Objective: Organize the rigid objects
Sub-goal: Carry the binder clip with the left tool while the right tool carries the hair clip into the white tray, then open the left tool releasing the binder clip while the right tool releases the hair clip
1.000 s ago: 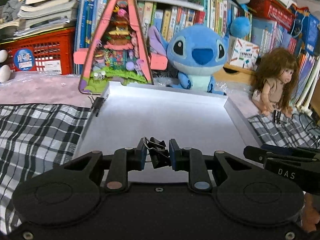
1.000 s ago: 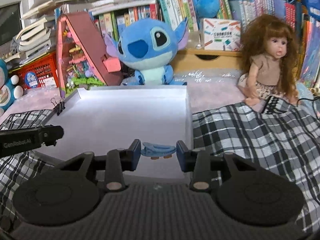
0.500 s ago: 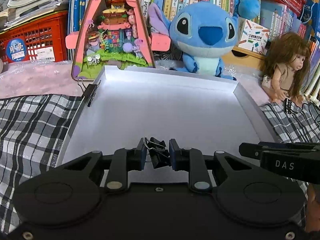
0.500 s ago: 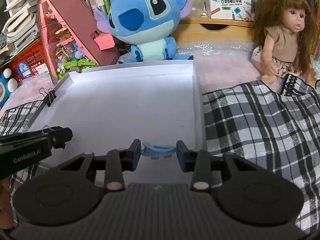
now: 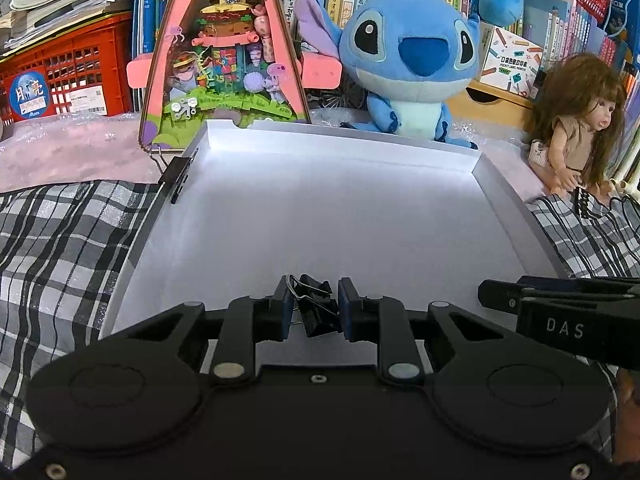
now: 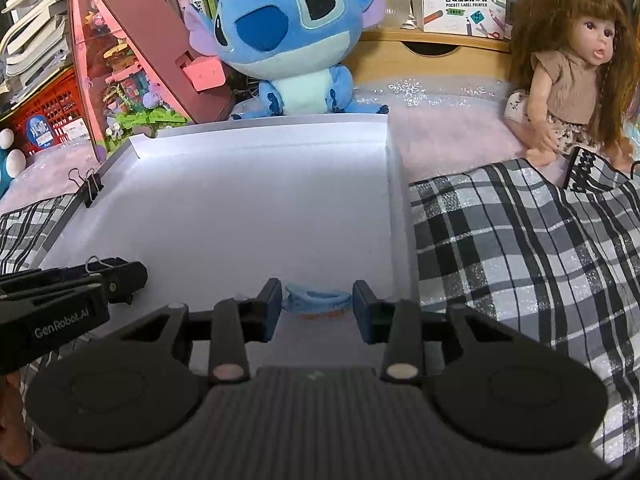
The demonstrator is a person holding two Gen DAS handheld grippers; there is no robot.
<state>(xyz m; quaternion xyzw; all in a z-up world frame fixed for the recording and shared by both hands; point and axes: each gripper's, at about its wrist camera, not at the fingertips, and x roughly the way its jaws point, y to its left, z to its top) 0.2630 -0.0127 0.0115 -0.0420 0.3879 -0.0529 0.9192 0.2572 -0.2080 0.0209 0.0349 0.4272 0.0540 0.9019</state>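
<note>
In the left wrist view, our left tongs (image 5: 312, 308) sit at the lower middle of the frame, clenched on a black binder clip (image 5: 316, 304) whose wire handle sticks up between the pads. Beyond them a shallow white tray (image 5: 516, 216) fills the centre, lying on a checked cloth (image 5: 60, 240). A second binder clip (image 5: 176, 174) is clipped to the tray's left rim, toward the upper left. The right tongs (image 5: 492, 294) reach in from the right edge. Behind the tray stand a pink triangular toy house (image 5: 228, 52), a blue plush toy (image 5: 412, 60) and, at the far right, a doll (image 5: 576, 120).

In the right wrist view, our right tongs (image 6: 316, 306) sit at the lower middle, gripping a small blue clip (image 6: 316, 298) held crosswise between the pads, above the tray's (image 6: 394, 208) near right corner. The left tongs (image 6: 134, 278) enter from the left edge, with the wire of their binder clip (image 6: 96, 260) showing on top. The rim clip (image 6: 90, 188) appears at the middle left.
</note>
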